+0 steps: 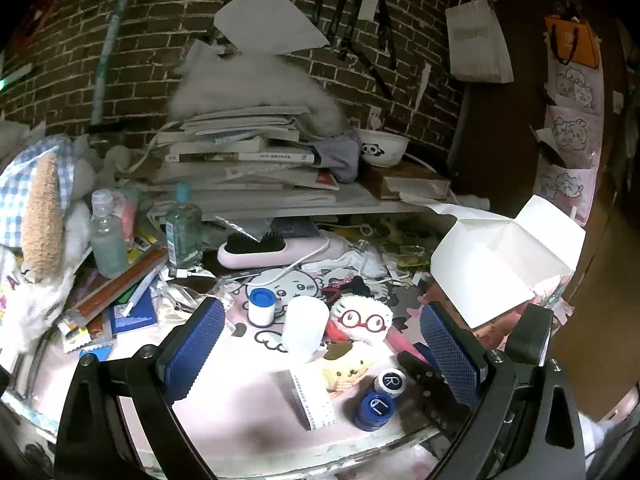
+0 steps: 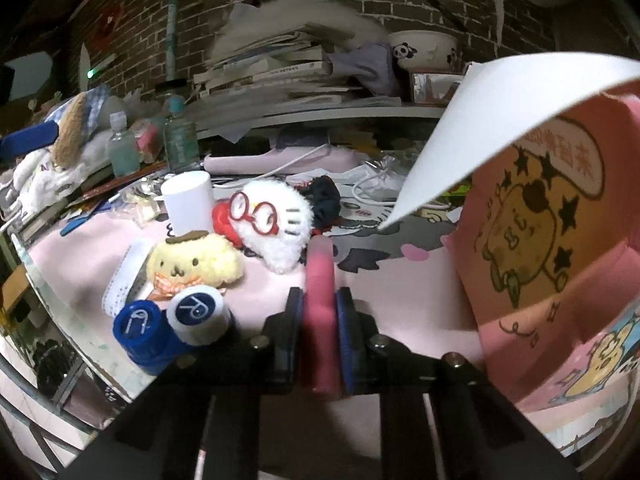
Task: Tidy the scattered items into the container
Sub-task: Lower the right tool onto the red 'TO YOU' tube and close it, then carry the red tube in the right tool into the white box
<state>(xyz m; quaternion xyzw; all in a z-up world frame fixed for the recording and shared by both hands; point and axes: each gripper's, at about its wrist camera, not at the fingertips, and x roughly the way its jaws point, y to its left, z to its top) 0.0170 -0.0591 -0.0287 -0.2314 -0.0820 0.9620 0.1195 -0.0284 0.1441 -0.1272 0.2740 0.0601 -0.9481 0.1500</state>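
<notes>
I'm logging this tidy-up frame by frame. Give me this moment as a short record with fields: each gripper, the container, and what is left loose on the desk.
left gripper: open, above the desk, holding nothing
right gripper: shut on pink tube
container: pink cartoon box with white flaps open, to the right of the right gripper
loose items: yellow dog plush, white cat plush with red glasses, white cup, lens case with L and R caps
surface: pink desk mat
</notes>
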